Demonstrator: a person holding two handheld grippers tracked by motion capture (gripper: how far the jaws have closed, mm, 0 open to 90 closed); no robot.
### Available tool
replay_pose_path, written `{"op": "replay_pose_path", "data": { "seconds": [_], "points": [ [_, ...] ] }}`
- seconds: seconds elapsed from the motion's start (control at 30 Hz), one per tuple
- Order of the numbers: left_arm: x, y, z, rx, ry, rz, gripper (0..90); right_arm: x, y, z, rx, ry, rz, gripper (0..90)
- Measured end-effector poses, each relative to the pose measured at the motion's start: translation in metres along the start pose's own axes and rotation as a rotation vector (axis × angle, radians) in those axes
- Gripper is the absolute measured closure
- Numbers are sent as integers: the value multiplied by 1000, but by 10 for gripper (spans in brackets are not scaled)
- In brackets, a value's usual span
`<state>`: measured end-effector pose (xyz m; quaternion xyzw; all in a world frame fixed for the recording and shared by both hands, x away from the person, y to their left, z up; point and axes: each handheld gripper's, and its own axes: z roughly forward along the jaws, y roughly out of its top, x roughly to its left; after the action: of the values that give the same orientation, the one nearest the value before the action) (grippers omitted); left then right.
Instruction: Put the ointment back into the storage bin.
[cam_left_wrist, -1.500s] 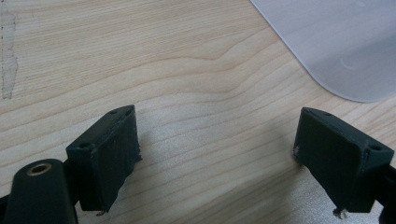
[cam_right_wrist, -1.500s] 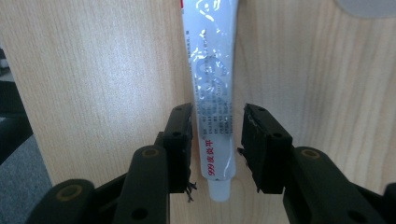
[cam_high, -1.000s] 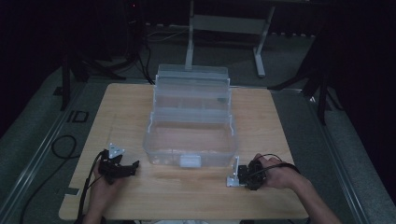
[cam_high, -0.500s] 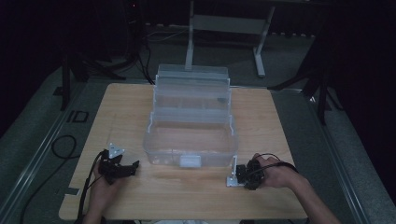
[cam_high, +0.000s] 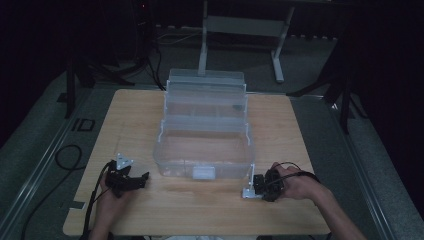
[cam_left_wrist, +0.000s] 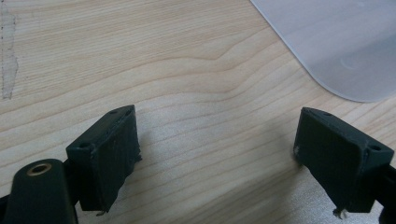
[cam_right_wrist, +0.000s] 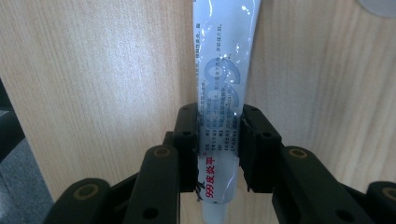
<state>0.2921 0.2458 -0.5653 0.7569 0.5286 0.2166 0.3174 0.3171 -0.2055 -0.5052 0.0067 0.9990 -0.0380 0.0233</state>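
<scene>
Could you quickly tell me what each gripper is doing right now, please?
Left gripper: open, jaws wide apart over bare table, holding nothing.
Right gripper: closed on a white ointment tube.

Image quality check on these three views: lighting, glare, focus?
High view: dim, surroundings nearly black, clear plastic box low-contrast on the table. Left gripper view: bright and even, wood grain sharp, open left gripper casting soft shadows. Right gripper view: well lit, glare patches on the tube held by the right gripper, print soft but partly readable.
</scene>
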Motion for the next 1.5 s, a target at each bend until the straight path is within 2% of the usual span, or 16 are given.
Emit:
{"op": "replay_pose_path", "data": {
  "seconds": [0.57, 1.5],
  "points": [
    [0, 0, 0, 0, 0, -1, 144, -2, -5, -26, -28, -27, 0, 702],
    [0, 0, 0, 0, 0, 0, 144, -4, -10, -57, -43, -56, 3, 702]
  ]
}}
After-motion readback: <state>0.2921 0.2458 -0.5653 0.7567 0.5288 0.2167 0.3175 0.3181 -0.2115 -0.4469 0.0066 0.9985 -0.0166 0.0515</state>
